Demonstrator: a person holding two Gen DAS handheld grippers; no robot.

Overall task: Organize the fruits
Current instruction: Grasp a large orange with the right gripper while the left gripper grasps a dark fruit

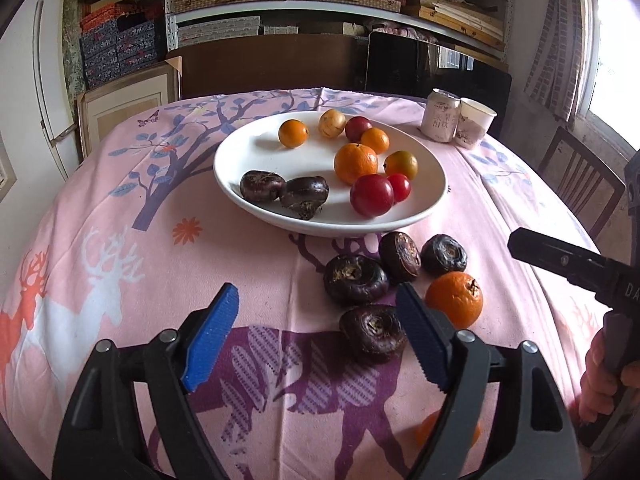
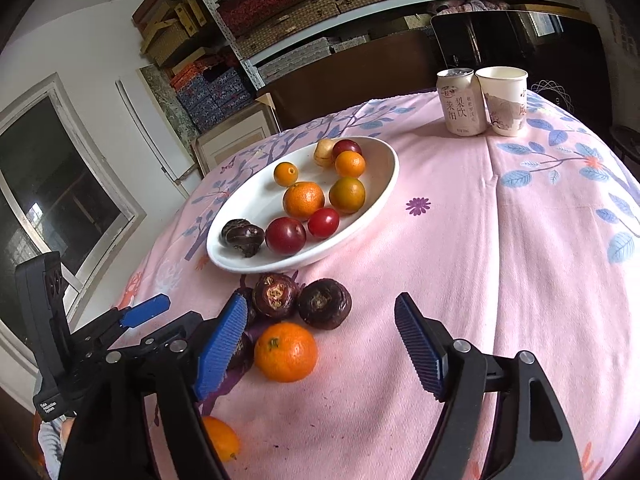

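A white plate (image 1: pixel 232 172) (image 2: pixel 384 184) holds oranges, red plums, a yellow fruit and two dark water chestnuts (image 1: pixel 262 186). On the pink cloth in front of it lie several dark water chestnuts (image 1: pixel 354 280) (image 2: pixel 324 303) and an orange (image 1: pixel 454 299) (image 2: pixel 285 352). A second orange (image 1: pixel 428 428) (image 2: pixel 220 438) lies nearer, partly hidden by the fingers. My left gripper (image 1: pixel 320 336) is open and empty, with a water chestnut (image 1: pixel 372 330) just inside its right finger. My right gripper (image 2: pixel 320 344) is open and empty, the orange between its fingers near the left one.
A drink can (image 1: pixel 440 116) (image 2: pixel 460 102) and a paper cup (image 1: pixel 476 122) (image 2: pixel 504 100) stand at the table's far right. Shelves of boxes stand behind the table. A wooden chair (image 1: pixel 580 176) is at the right edge.
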